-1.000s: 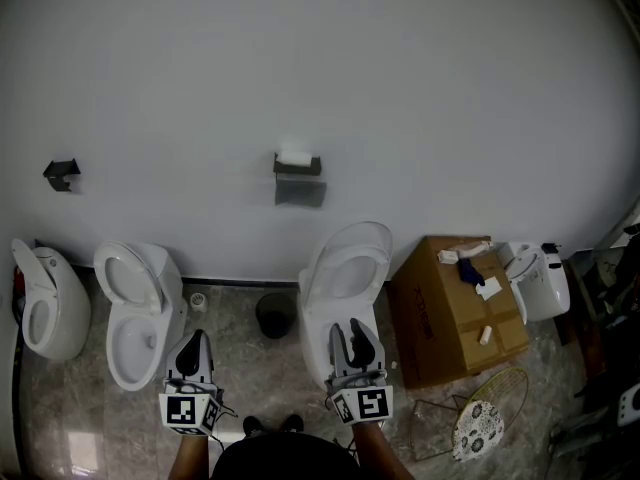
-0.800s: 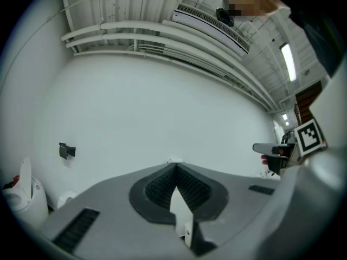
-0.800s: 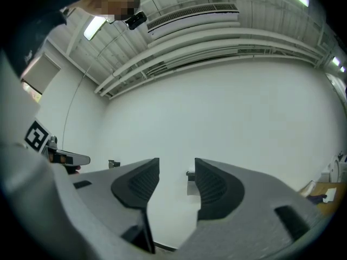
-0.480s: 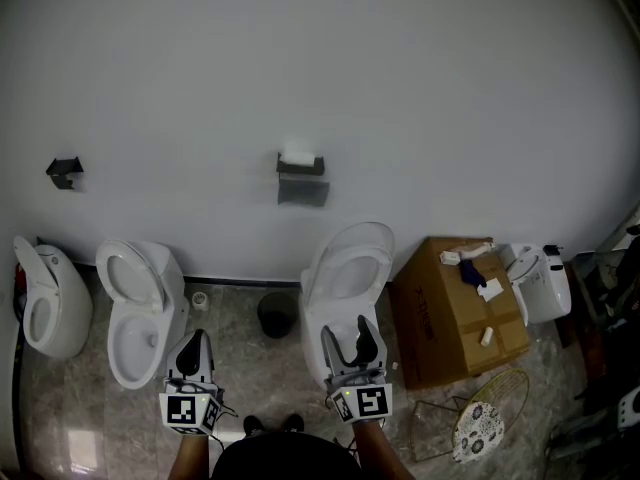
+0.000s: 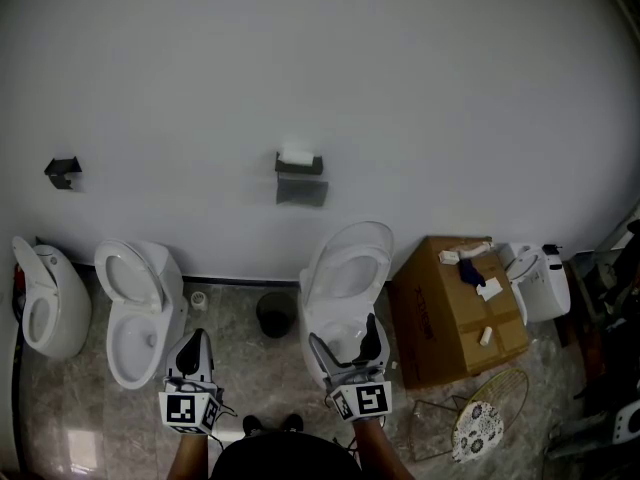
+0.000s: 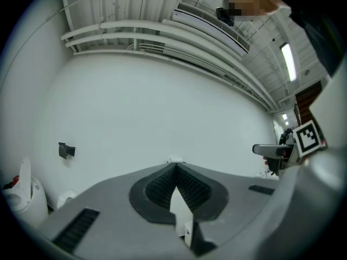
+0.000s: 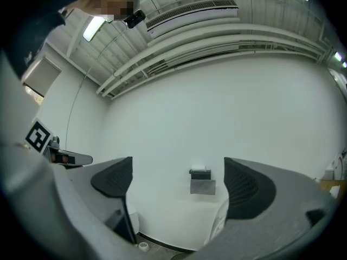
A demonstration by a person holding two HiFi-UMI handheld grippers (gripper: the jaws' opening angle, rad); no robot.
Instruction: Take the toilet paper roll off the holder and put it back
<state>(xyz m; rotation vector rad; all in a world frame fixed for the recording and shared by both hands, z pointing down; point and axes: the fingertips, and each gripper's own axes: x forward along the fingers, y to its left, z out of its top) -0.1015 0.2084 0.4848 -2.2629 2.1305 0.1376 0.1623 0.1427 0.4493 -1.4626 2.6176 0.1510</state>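
Nearest us, well short of the holder, our left tool is closed tip to tip with nothing in it. Our right tool has just been opening and stands wide and empty, and the holder shows through its gap. We judge this as the very start, with nothing taken off yet. The next move calls for stepping in and raising the right tool to the holder's height, jaws kept wide.

Straight below the holder stands a toilet, lid up. Its bowl looks empty. Below and slightly left is a dark bin whose contents we cannot tell. Below and to the right is a closed cardboard box with small oddments lying on top.

Farthest off, the toilet paper roll sits on the holder.
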